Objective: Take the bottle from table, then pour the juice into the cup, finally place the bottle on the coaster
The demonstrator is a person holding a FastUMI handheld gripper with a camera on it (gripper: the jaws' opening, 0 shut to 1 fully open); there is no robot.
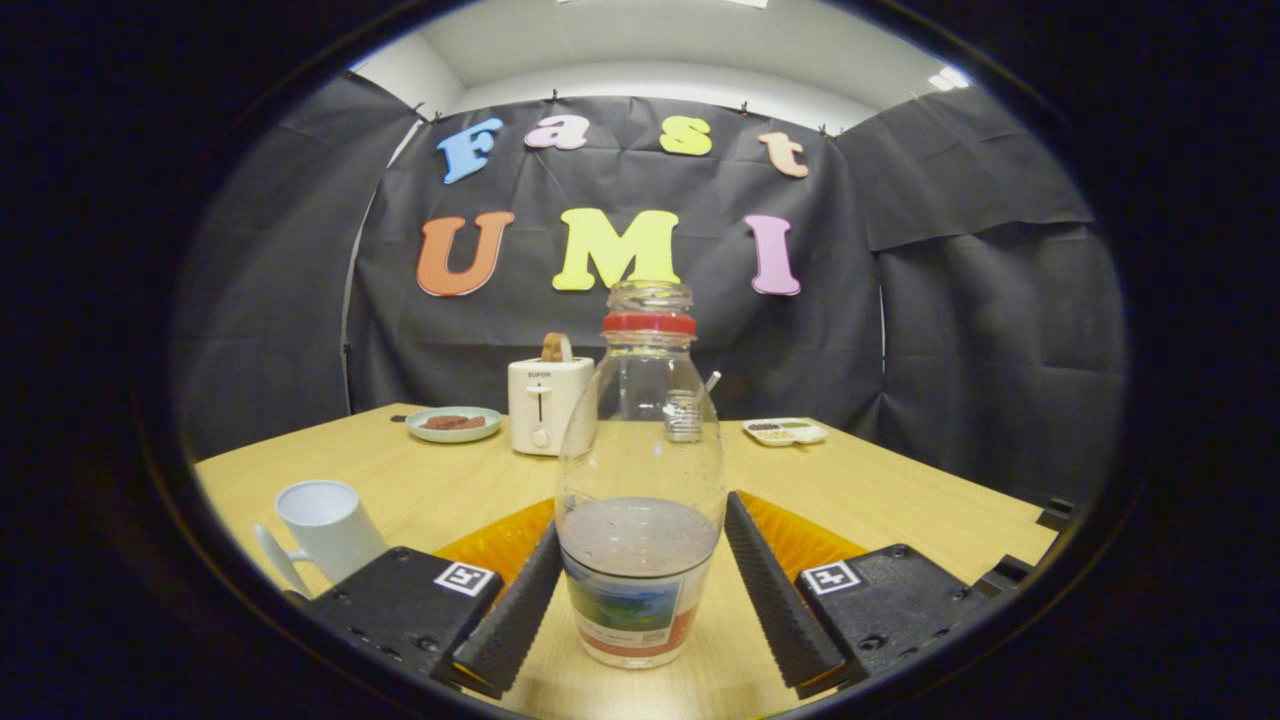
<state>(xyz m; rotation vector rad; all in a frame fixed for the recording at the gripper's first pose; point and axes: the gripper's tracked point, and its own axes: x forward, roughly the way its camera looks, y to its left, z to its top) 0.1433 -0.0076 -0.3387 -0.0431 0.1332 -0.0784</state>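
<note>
Hand-held gripper: my hand-held gripper [640, 590] has its fingers spread apart, one on each side of the bottle's lower body; the left one looks to be touching or nearly touching the wall, the right one stands a little clear, so nothing is clamped yet.
Bottle: the bottle [640, 500] stands upright on the table [900, 510] between my fingers, near the table's near edge, cap off, with a red ring at the neck.
Contents: pale juice fills roughly the lower third, so I judge it light, with its weight sitting low.
Handling: clear thin-walled plastic by the look of it, smooth and probably slippery; I expect it to flex under a hard squeeze.
Where to hold: I judge the labelled lower body best, where the sides run nearly straight and the liquid backs the wall.
Coaster: the orange coaster [800, 540] lies flat just behind the bottle, showing on both sides of it.
Cup: the white cup [325, 525] stands left of my left finger, towards the table's left edge, handle facing me.
Far edge: a toaster [545, 405], a plate [453, 424] with food and a small tray [785, 431].
</note>
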